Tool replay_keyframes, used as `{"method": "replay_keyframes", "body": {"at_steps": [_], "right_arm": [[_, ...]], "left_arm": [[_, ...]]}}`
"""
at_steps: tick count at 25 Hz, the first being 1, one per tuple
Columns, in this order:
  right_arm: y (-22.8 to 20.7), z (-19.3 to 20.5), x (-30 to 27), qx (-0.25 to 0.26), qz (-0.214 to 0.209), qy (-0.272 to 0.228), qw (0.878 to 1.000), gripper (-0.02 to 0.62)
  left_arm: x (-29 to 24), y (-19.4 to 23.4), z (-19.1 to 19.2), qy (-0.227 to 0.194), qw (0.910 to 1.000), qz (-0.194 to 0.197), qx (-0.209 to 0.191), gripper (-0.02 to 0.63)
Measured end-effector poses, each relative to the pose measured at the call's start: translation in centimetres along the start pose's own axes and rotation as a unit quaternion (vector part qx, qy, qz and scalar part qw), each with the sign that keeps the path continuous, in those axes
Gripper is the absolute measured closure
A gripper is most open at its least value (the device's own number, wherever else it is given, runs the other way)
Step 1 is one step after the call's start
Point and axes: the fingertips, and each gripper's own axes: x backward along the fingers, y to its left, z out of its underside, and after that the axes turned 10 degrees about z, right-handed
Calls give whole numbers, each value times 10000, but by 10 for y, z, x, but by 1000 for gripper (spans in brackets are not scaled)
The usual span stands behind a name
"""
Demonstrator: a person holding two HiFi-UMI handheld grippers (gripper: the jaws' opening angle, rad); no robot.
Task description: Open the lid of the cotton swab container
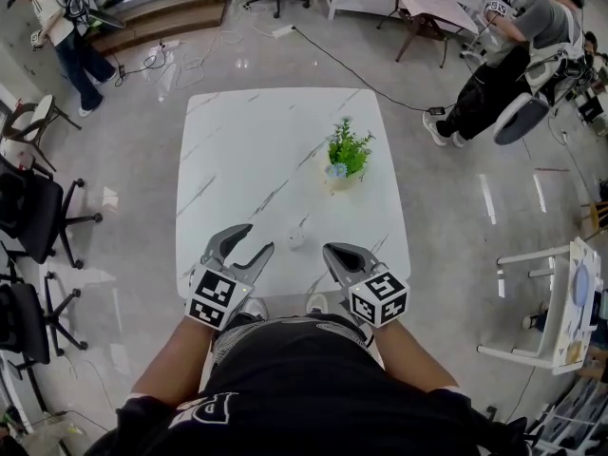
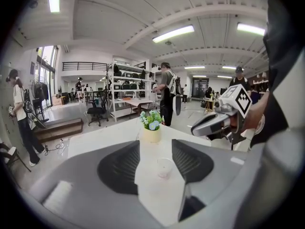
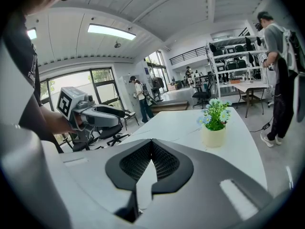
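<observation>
— On the white marbled desk (image 1: 285,131), near the edge closest to us, what do we have?
— We have the cotton swab container (image 1: 296,239), a small clear round pot. It stands on the desk between our two grippers and touches neither.
— How do we hold the left gripper (image 1: 258,238)?
— Its jaws are released, spread wide with nothing gripped. In the left gripper view the container (image 2: 164,167) shows through the gap. It stands on the desk out past the tips, and the pads (image 2: 119,168) do not press on it.
— And the right gripper (image 1: 330,251)?
— We have its jaws clenched tight. In the right gripper view the ribbed faces meet along one line with nothing between them. It hangs just to the right of the container, pointing forward and slightly down over the desk.
— Can we see the lid?
— Not well. The container is too small and too clear for us to tell the lid from the body.
— What else stands on the desk?
— A potted plant (image 1: 348,152) with green leaves and small blue flowers in a pale pot. It is farther from us and a bit to the right, well apart from the container.
— And around us?
— Black office chairs (image 1: 38,217) at the left, and people (image 1: 62,27) standing off on the glossy floor (image 1: 456,217).
</observation>
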Motion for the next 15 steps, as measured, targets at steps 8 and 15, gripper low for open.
{"method": "replay_keyframes", "body": {"at_steps": [8, 15], "right_arm": [[-2, 3, 2, 2, -5, -14, 10000, 595], [-2, 3, 4, -10, 7, 3, 10000, 595]], "left_arm": [[-5, -7, 4, 41, 9999, 68, -63, 325], [-6, -7, 3, 2, 10000, 67, -18, 321]]}}
